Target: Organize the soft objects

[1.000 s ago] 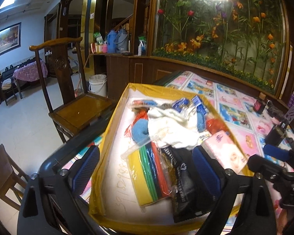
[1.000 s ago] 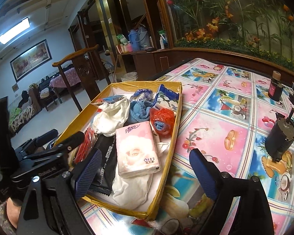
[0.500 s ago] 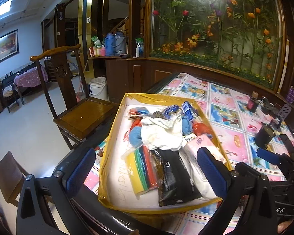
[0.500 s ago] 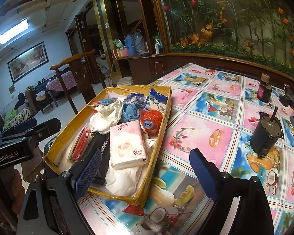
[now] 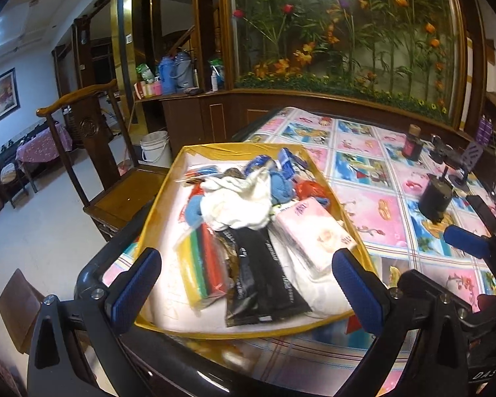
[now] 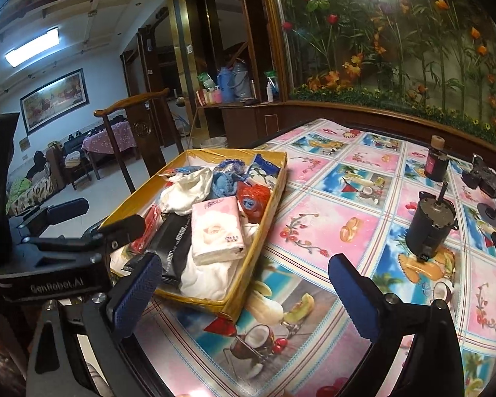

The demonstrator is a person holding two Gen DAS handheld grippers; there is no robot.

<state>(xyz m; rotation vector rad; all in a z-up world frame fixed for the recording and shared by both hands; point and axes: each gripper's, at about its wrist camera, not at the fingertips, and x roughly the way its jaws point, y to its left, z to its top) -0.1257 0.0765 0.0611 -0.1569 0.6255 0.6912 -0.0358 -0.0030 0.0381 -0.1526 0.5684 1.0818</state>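
Note:
A yellow-rimmed shallow box (image 5: pixel 162 205) (image 6: pixel 264 218) sits on the table's near left corner, holding soft things: a white cloth (image 5: pixel 238 201) (image 6: pixel 185 192), a pink tissue pack (image 5: pixel 314 231) (image 6: pixel 218 231), black packets (image 5: pixel 261 271) (image 6: pixel 172 241), a coloured cloth pack (image 5: pixel 201 258), blue knit items (image 5: pixel 281 185) (image 6: pixel 228 178) and an orange-red bag (image 6: pixel 253 198). My left gripper (image 5: pixel 244 294) is open and empty, held back in front of the box's near edge. My right gripper (image 6: pixel 241 294) is open and empty over the table, just right of the box's near corner.
The table has a pink and blue patterned cover (image 6: pixel 347 198). A black motor (image 6: pixel 430 225) (image 5: pixel 434 195), a dark bottle (image 6: pixel 436 162) and small black parts (image 6: pixel 489 178) stand at the right. A wooden chair (image 5: pixel 115 182) stands left of the table.
Both grippers have pulled back and up from the box, so more of the box and table shows. Both stayed open. The contents have not moved.

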